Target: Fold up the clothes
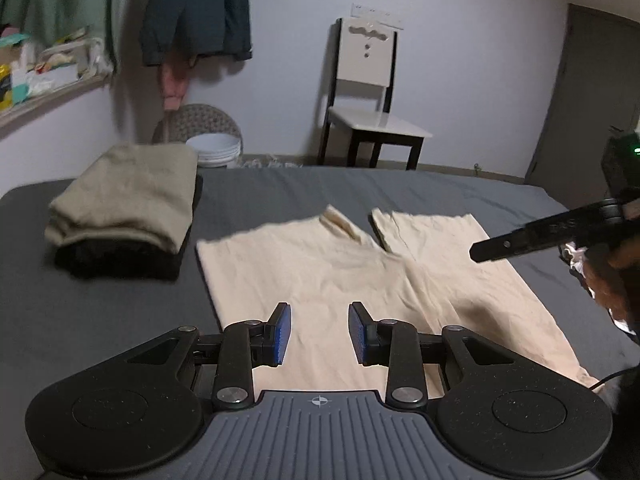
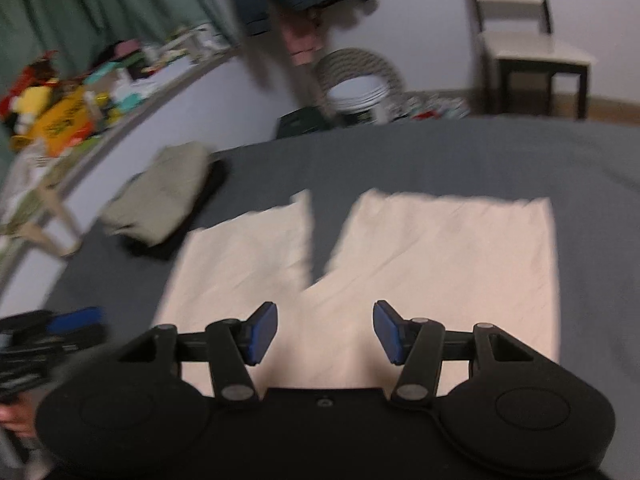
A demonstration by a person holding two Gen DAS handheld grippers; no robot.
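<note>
Grey bedsheet (image 1: 360, 188) spreads under me; my left gripper (image 1: 319, 332) and right gripper (image 2: 325, 330) hover wide and empty above the cream shorts (image 1: 320, 272), lying flat beside a folded stack (image 1: 124, 208); folding has not begun, I judge; next, pinch an edge.

Home bedroom: bed (image 1: 360, 188), chair (image 1: 370, 92), hanging jacket (image 1: 196, 8)

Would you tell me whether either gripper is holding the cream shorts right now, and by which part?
Nothing is held. The left gripper and right gripper are both open above the cream shorts, pads apart with no cloth between them.
</note>
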